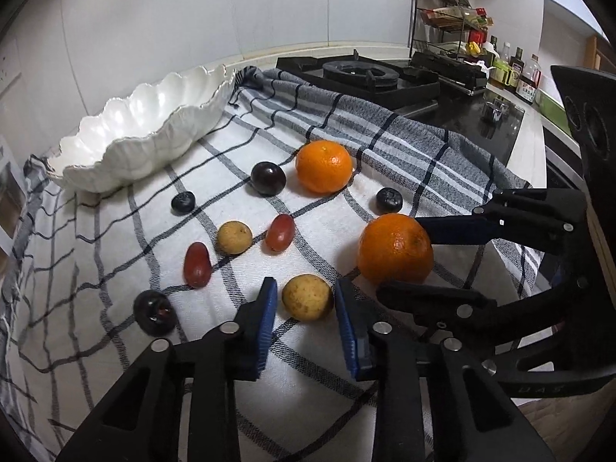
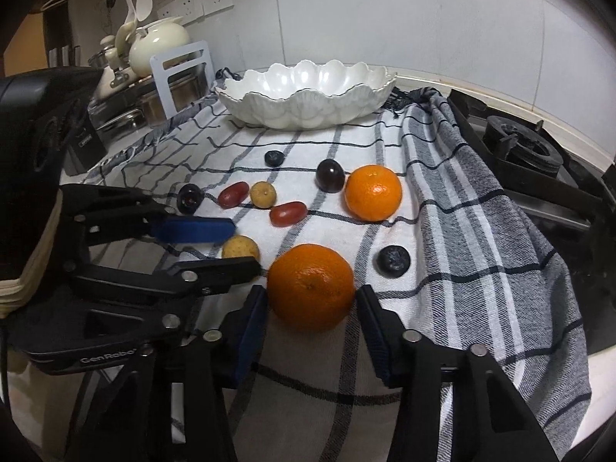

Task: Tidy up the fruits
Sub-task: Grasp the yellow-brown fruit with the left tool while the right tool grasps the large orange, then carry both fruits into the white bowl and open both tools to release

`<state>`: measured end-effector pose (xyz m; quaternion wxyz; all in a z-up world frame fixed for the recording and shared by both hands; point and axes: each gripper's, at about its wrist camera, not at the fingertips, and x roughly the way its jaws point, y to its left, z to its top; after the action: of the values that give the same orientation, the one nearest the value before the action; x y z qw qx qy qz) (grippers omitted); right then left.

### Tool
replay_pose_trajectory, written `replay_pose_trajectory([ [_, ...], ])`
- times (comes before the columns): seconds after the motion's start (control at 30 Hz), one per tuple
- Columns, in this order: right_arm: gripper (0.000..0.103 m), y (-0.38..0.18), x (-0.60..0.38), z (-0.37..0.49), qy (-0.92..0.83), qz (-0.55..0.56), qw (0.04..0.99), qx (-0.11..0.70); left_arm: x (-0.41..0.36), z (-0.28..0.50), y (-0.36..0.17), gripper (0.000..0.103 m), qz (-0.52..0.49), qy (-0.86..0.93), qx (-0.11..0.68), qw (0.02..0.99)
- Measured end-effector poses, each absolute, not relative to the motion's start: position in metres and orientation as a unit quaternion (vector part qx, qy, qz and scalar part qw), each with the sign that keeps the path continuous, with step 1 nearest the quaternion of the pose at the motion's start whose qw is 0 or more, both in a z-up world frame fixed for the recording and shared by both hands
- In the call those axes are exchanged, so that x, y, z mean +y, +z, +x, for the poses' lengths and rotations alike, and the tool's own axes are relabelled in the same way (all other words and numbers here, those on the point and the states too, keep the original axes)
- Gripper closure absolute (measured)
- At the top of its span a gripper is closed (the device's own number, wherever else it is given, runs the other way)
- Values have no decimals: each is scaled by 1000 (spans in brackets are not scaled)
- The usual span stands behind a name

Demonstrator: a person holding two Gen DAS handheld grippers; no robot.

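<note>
Fruits lie on a checked cloth [image 1: 327, 227]. My left gripper [image 1: 306, 300] is open, its blue pads either side of a yellow longan [image 1: 307, 297], which also shows in the right wrist view [image 2: 239, 247]. My right gripper [image 2: 311, 300] is open around the near orange [image 2: 311, 287], seen from the left wrist too [image 1: 395, 249]. A second orange [image 1: 324, 166], two dark plums [image 1: 268, 178], two red grapes [image 1: 280, 232], two blueberries [image 1: 389, 199] and another longan [image 1: 234, 237] lie loose. A white scalloped bowl [image 1: 127, 150] stands empty at the back, also in the right wrist view [image 2: 308, 111].
A black gas stove [image 1: 365, 77] sits at the cloth's right. A rack with bottles [image 1: 446, 19] stands behind it. Steel pots and a cream teapot [image 2: 158, 44] stand left of the bowl.
</note>
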<state>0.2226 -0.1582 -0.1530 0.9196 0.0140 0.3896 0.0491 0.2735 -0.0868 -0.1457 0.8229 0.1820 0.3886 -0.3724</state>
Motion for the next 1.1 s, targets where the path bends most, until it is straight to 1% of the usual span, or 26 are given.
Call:
replay_pose_trajectory([
  [0.27, 56, -152, -161, 223, 53, 23, 920, 389, -85, 273, -146, 75, 160, -357, 399, 830],
  [0.53, 56, -140, -168, 223, 50, 35, 926, 372, -78, 268, -134, 75, 127, -325, 398, 848],
  [0.77, 56, -121, -170, 228, 48, 36, 934, 353, -64, 271, -109, 76, 94, -285, 379, 875],
  [1.1, 56, -86, -167, 241, 52, 42, 945, 320, -50, 282, -66, 76, 78, -257, 338, 902],
])
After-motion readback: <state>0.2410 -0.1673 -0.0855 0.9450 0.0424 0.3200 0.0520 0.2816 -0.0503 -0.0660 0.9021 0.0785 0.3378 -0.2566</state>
